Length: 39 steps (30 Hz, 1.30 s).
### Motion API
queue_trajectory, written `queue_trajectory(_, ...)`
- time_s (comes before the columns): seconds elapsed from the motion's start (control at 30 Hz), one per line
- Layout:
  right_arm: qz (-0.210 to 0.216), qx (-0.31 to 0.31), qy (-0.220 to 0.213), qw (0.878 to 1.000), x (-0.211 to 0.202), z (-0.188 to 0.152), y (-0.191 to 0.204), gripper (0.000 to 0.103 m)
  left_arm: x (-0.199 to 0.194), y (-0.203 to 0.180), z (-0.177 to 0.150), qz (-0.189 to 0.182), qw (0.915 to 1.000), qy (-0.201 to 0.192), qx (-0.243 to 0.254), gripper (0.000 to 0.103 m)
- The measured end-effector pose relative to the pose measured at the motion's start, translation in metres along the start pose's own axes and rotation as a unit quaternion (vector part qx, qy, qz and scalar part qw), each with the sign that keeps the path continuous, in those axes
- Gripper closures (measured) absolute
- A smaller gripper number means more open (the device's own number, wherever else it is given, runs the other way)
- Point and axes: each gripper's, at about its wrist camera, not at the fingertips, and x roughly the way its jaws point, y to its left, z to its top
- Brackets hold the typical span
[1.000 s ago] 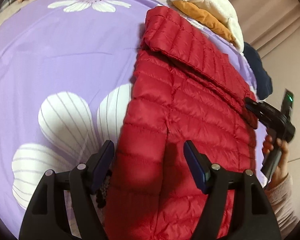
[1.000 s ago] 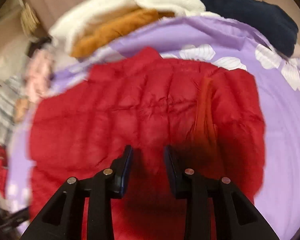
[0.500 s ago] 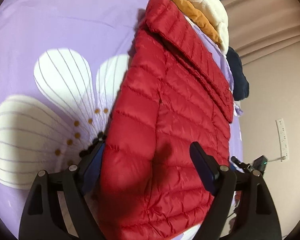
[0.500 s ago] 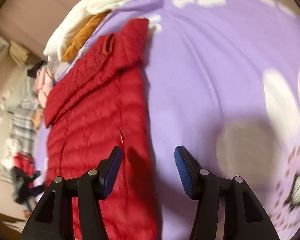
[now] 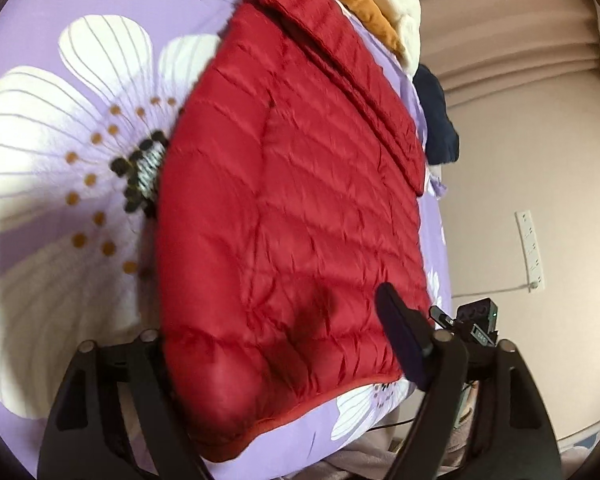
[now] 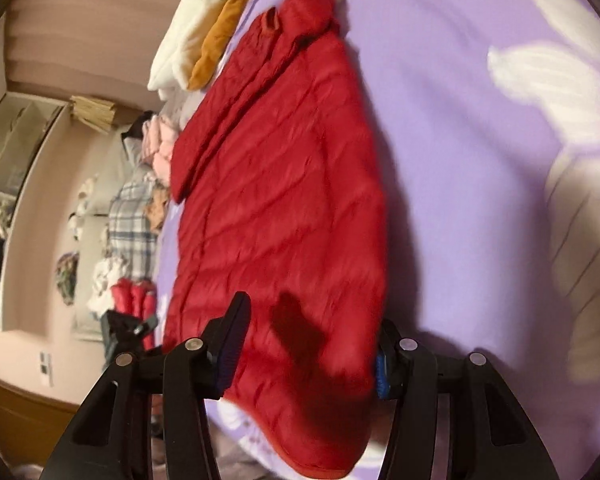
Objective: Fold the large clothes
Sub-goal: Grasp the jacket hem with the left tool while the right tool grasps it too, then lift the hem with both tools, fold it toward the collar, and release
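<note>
- Bed [image 5: 100,8] with a purple sheet printed with big white flowers filled most of both views; everything lay on it.
- Red quilted puffer jacket [image 5: 292,184] lay flat on the sheet, folded into a long slab, collar end far from the cameras, hem end near the bed's front edge; a folded-over strip ran along its far side.
- Pile of cream and orange fleece [image 5: 380,4] sat on the bed past the jacket's collar end, just beside it.
- Dark navy garment [image 5: 436,120] lay at the bed's edge near that pile.
- Heap of other clothes [image 6: 136,216], plaid and pink among them, showed in the right wrist view beyond the jacket's far side.
- Left hand-held gripper [image 5: 276,356] straddled the near hem corner of the jacket, jaws wide and just closing in a bit; the left finger sat hidden behind the fabric edge, the right finger [image 5: 400,340] stood above the jacket, not pressing it.
- Right hand-held gripper [image 6: 308,356] sat at the other hem corner, jaws about half spread after just opening; jacket edge lay between the fingers, whether the pads touched it was unclear.
- Wall power strip [image 5: 532,256] on the pink wall at right.
</note>
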Motion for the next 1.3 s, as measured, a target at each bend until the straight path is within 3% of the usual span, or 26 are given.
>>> queue_trajectory(0.03, -0.004, -0.006, 0.002, 1.000, 0.000, -0.005, 0.000, 0.049, 0.003, -0.002, 0.000, 0.004, 1.0000, 0.001, 0.001, 0.035)
queue_trajectory(0.1, -0.024, -0.023, -0.009, 0.999, 0.002, -0.005, 0.006, 0.062, 0.006, -0.001, 0.003, 0.005, 1.0000, 0.002, -0.006, 0.050)
queue_trajectory(0.17, -0.036, -0.028, -0.017, 0.999, 0.001, -0.003, 0.009, 0.073, 0.010, 0.002, 0.010, 0.010, 0.9998, 0.002, -0.018, 0.075)
queue_trajectory(0.2, -0.043, -0.033, -0.024, 0.998, 0.000, -0.001, 0.012, 0.080, 0.009, 0.003, 0.011, 0.014, 0.9996, -0.001, -0.024, 0.080)
queue_trajectory(0.27, -0.058, -0.055, -0.038, 0.996, -0.005, -0.003, 0.021, 0.084, 0.004, 0.003, 0.012, 0.019, 0.9994, -0.013, -0.027, 0.089)
queue_trajectory(0.53, -0.073, -0.181, -0.106, 0.975, -0.045, -0.019, 0.076, 0.088, -0.042, -0.065, 0.001, 0.010, 0.9916, -0.086, 0.096, 0.092)
queue_trajectory(0.8, -0.027, -0.275, -0.150, 0.949, -0.114, -0.040, 0.126, 0.088, -0.110, -0.138, -0.028, -0.015, 0.9671, -0.127, 0.220, 0.091)
queue_trajectory(1.07, 0.032, -0.303, -0.204, 0.930, -0.161, -0.045, 0.153, 0.088, -0.150, -0.166, -0.033, -0.065, 0.9546, -0.158, 0.244, 0.090)
queue_trajectory(1.17, 0.037, -0.305, -0.216, 0.927, -0.162, -0.037, 0.156, 0.088, -0.149, -0.170, -0.024, -0.065, 0.9527, -0.165, 0.247, 0.089)
queue_trajectory(1.3, 0.031, -0.285, -0.217, 0.933, -0.155, -0.016, 0.149, 0.088, -0.132, -0.164, 0.006, -0.051, 0.9594, -0.162, 0.225, 0.089)
